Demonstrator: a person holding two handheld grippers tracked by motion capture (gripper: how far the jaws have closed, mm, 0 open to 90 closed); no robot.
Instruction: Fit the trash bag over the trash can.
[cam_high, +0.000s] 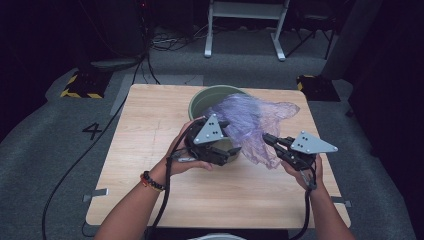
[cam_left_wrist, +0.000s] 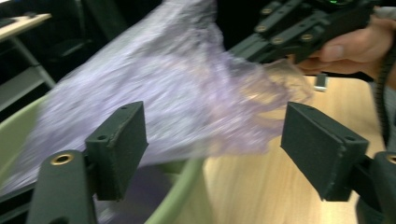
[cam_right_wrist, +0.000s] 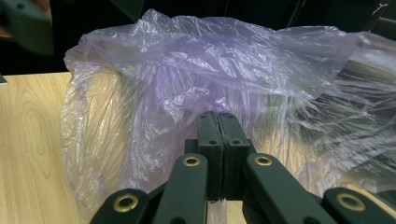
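One purple plastic bag (cam_high: 255, 125) drapes over one green bin (cam_high: 207, 100) on the worktop (cam_high: 145, 150). Two hand-held grippers: right hand-held gripper (cam_high: 267, 138) pinches the bag's edge, jaws clamped together. Left hand-held gripper (cam_high: 231, 154) at the bin's near rim, jaws wide, gripping nothing.

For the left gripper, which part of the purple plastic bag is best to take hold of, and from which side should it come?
Probably the loose bag edge over the green bin's near rim. The purple plastic bag drapes there in front of the open left gripper, while the right gripper pinches the opposite edge. Come from the person's side, jaws straddling the film.
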